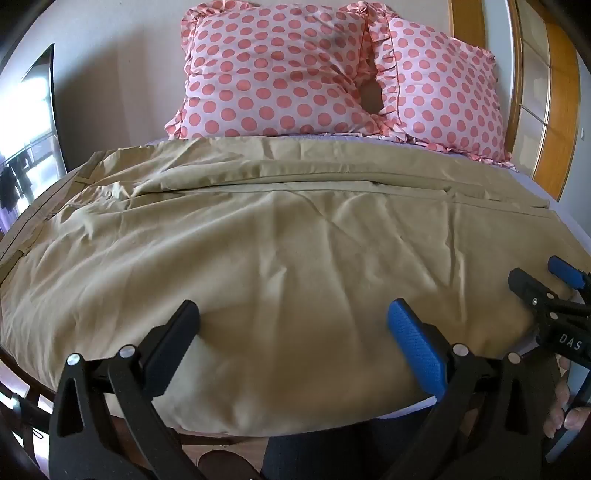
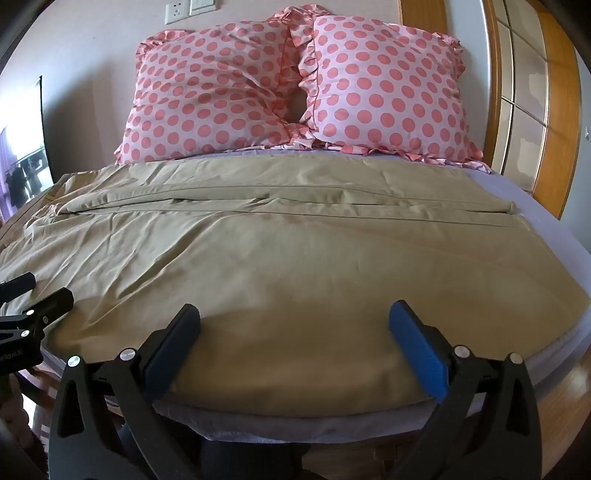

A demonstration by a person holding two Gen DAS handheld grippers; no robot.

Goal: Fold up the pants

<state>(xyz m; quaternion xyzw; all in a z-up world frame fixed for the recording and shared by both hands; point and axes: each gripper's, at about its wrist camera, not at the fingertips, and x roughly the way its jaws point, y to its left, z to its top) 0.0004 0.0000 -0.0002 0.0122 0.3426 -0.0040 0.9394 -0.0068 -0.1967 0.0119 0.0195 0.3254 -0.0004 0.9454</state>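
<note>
Khaki pants (image 1: 280,236) lie spread across the bed (image 2: 554,218); left gripper (image 1: 295,347) and right gripper (image 2: 295,343) hover at its near edge, jaws spread wide, apparently poised to grab fabric.

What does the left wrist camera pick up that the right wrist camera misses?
Only the left wrist view shows the person's hand holding the right gripper at its right edge. Only the right wrist view shows the wall sockets above the pillows and wooden floor beside the bed. Both show the tan pants spread flat, two polka-dot pillows, and both grippers open, with the left gripper over the near edge.
</note>
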